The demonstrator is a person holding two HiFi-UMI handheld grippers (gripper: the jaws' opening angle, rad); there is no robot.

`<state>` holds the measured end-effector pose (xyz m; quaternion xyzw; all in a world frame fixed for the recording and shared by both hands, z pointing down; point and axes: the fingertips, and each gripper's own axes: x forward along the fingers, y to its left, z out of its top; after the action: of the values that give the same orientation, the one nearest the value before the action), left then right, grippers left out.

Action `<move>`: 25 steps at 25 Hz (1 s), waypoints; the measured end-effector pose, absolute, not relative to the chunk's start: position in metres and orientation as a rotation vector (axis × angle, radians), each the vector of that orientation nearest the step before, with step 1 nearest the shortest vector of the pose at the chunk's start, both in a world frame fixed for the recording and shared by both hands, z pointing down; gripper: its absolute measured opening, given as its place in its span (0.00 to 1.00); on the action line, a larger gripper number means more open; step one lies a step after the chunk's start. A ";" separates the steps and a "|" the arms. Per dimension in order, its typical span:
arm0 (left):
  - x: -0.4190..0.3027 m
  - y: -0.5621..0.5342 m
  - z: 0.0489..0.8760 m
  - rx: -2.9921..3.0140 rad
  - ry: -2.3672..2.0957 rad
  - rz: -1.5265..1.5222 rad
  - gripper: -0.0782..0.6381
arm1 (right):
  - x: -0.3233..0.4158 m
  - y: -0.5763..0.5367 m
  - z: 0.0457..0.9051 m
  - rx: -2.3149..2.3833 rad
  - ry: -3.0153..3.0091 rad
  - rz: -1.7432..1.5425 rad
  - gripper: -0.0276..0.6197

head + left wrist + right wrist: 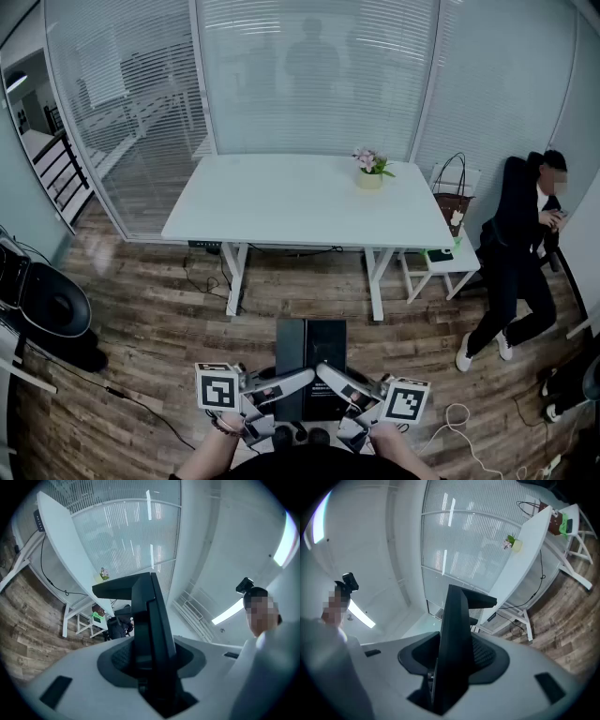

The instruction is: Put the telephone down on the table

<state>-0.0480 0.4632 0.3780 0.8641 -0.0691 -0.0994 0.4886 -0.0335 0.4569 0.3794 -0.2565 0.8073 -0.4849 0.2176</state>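
Clamping the black telephone (311,342) from 9 and 3 o'clock, the left gripper (302,377) and right gripper (326,371) each pinch one edge; its near end is hidden behind them

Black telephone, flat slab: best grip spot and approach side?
Near end, one side edge per gripper, coming in from left and right. The telephone is a thin, roughly level slab, so the left gripper and right gripper can each pinch across its thickness, as they do now.

Our grey left claw (298,380) and grey right claw (330,375) converge, near level, both clamped on one black flat telephone (312,349).
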 end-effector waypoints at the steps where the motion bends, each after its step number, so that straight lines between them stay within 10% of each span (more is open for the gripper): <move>1: -0.048 0.464 0.378 2.101 -0.169 -0.241 0.37 | -0.033 0.457 0.380 -0.712 2.239 -1.341 0.31; 25: -0.061 0.464 0.374 2.110 -0.172 -0.246 0.37 | -0.043 0.457 0.378 -0.741 2.267 -1.319 0.31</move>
<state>-0.0612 0.4642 0.3739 0.8664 -0.0704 -0.1008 0.4840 -0.0432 0.4565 0.3781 -0.2662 0.8139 -0.4734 0.2064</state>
